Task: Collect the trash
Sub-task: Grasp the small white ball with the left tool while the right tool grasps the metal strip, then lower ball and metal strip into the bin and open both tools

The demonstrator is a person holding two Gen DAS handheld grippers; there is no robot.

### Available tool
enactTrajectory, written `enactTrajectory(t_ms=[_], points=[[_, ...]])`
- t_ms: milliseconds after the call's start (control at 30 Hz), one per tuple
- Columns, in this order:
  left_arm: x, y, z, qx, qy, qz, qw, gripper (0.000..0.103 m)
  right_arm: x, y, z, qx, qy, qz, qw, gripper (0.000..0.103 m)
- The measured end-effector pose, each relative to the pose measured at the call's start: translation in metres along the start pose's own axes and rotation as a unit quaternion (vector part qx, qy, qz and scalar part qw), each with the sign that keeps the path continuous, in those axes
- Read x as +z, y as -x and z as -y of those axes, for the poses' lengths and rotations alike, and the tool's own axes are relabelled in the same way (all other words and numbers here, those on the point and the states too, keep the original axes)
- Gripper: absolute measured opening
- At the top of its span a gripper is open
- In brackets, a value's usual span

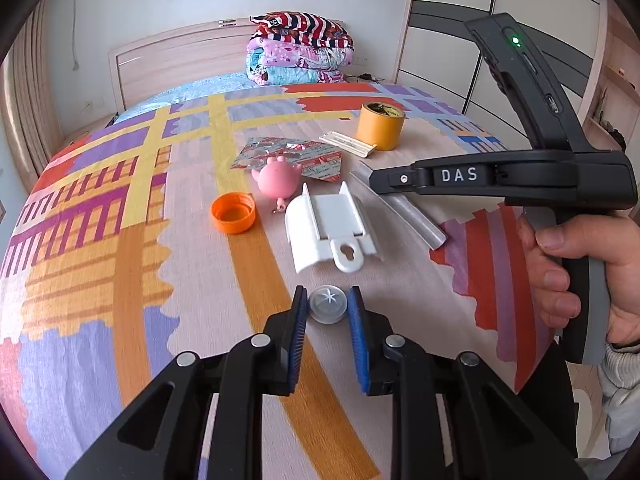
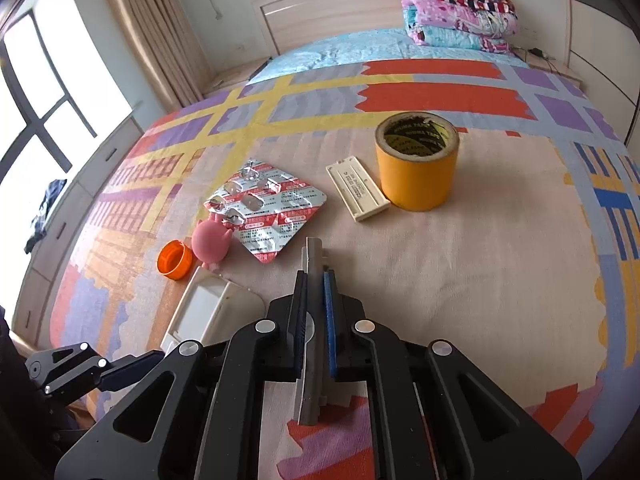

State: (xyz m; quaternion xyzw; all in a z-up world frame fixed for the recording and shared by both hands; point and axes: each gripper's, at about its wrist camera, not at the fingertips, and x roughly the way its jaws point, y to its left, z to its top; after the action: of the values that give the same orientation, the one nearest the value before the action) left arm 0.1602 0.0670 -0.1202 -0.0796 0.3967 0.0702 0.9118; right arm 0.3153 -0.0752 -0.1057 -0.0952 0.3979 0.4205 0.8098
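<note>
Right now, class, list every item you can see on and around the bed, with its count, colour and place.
Bottle cap: one, orange, left of the toy.
Pig toy: one, pink, on the blister packs.
Blister packs: silver-red, centre.
Tape roll: one, orange, far right.
Plastic strip: one, cream, beside the tape.
Bracket: one, white, centre.
Round cap: one, translucent, between left fingers.
Grey channel: one, clamped.
Quilts: folded stack, headboard.
Left gripper: around the cap.
Right gripper: shut.

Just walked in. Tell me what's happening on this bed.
A person is collecting trash off the bed with two handheld grippers. The left gripper sits around a small clear cap, fingers not quite closed. The right gripper is shut on a gray strip. A blister pack, orange cap and tape roll remain.
</note>
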Motion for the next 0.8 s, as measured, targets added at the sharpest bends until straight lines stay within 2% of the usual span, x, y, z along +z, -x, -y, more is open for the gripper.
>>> enactTrajectory(t_ms=[267, 800], points=[[-0.006, 0.018, 0.006, 0.004, 0.0, 0.011, 0.9999, 0.02, -0.012, 0.012, -0.001, 0.004, -0.005, 0.002, 1.0, 0.009], [-0.026, 0.077, 0.031, 0.001, -0.014, 0.046, 0.9988, 0.02, -0.05, 0.073, -0.02, 0.017, 0.011, 0.031, 0.999, 0.009]])
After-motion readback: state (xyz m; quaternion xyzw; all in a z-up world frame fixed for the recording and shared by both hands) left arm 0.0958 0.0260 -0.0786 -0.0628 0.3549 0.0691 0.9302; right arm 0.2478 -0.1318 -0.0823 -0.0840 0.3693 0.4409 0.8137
